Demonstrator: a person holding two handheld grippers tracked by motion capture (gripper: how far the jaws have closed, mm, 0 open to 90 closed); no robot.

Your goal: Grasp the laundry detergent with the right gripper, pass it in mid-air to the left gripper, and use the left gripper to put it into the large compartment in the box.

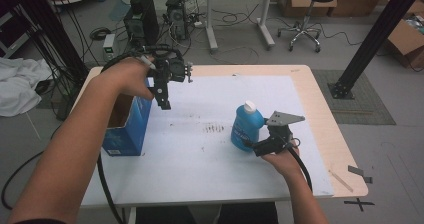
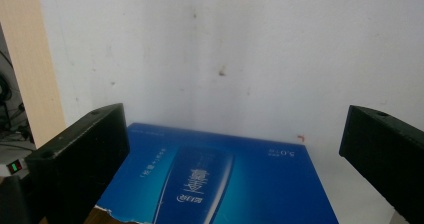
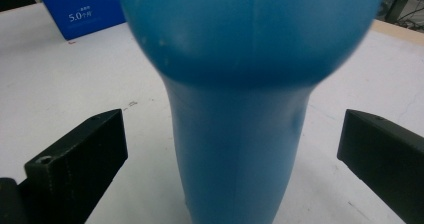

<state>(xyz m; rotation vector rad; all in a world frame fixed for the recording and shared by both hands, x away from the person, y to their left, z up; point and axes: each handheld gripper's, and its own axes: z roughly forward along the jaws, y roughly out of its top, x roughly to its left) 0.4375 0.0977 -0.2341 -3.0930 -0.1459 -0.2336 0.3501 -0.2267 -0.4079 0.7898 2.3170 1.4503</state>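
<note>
Currently, item one: bottle (image 1: 246, 126), upright mid-counter (image 1: 200, 184), between my right gripper (image 1: 257, 145), jaws wide, not yet closed. Item two: left gripper (image 1: 164, 101), wide, above the open box (image 1: 125, 126), likely the bottle's destination.

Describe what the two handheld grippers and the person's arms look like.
Both grippers are black, each with two blocky, flat-faced jaws. The left gripper has a dark metal frame, and a thick black cable trails from it. The right gripper carries a grey three-cornered plate with small holes on top and trails its own black cable. The forearms are bare, with no sleeves in view.
</note>
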